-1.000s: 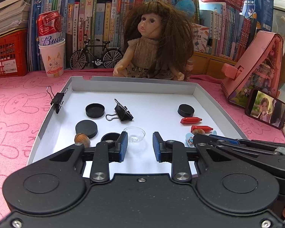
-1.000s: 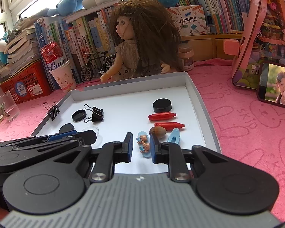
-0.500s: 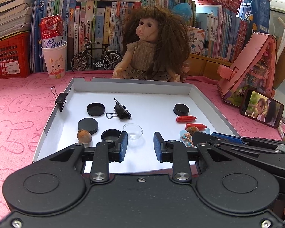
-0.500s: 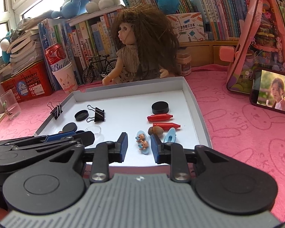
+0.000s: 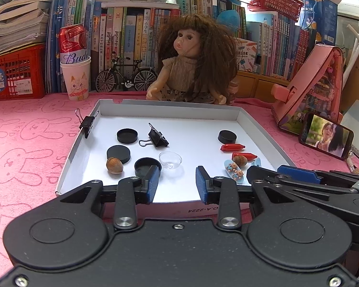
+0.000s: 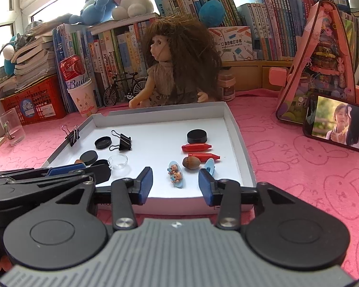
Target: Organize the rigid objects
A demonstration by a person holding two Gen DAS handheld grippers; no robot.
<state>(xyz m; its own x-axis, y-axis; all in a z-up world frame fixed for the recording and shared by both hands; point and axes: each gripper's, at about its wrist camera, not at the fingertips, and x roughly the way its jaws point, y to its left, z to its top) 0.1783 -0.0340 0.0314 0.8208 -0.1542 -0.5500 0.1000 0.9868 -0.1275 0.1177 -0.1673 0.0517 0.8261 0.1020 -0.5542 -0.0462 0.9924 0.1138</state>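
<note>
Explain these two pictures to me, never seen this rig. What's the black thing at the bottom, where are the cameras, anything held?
No robot here: a person holds a two-finger gripper in each hand, and a fisheye camera on each looks forward along its fingers. The black shape at the bottom is the gripper itself. One picture is from the left gripper, the other from the right gripper. Both are open and hold nothing. Ahead lies a white tray on a pink cloth. In it: black caps, a binder clip, a clear dish, two red crayons, nuts and a bear hair clip. A doll sits behind.
</note>
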